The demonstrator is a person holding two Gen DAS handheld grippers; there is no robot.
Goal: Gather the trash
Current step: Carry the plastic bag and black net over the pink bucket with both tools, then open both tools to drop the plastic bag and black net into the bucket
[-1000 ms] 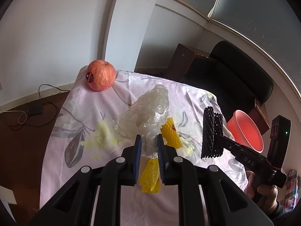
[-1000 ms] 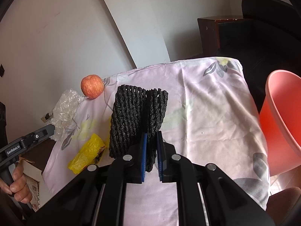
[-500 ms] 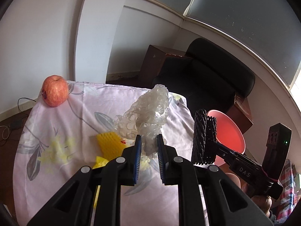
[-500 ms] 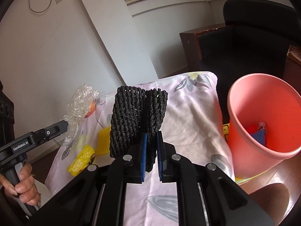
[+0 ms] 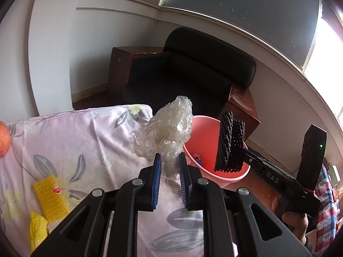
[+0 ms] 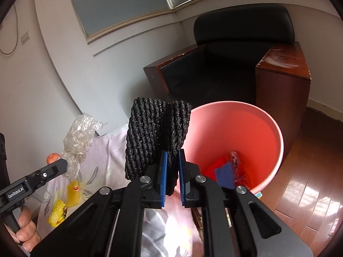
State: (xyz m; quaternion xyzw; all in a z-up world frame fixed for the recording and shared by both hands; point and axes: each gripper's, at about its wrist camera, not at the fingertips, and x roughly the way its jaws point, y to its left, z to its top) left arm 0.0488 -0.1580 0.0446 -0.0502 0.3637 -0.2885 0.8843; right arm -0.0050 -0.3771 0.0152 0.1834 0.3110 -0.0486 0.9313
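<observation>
Beside the pink bin (image 6: pixel 276 132), your right tool (image 6: pixel 171 156) pinches black foam netting (image 6: pixel 156 135) near its rim; your left tool (image 5: pixel 169 160) grips crumpled bubble wrap (image 5: pixel 171 128) (over the counter (image 5: pixel 85 132) edge). Release early, and the light netting likely drops outside.

We see the bin (image 6: pixel 246 128) standing on the floor (image 6: pixel 317 171) just past the table's (image 5: pixel 75 132) far corner, with scraps (image 6: pixel 225 171) lying in its bottom. Behind the bin sits an armchair (image 5: pixel 193 68). On the table, the foam net piece (image 5: pixel 51 194) and a crumpled wrapper (image 5: pixel 37 232) lie near its left edge, with the apple (image 5: pixel 3 139) farther back.
</observation>
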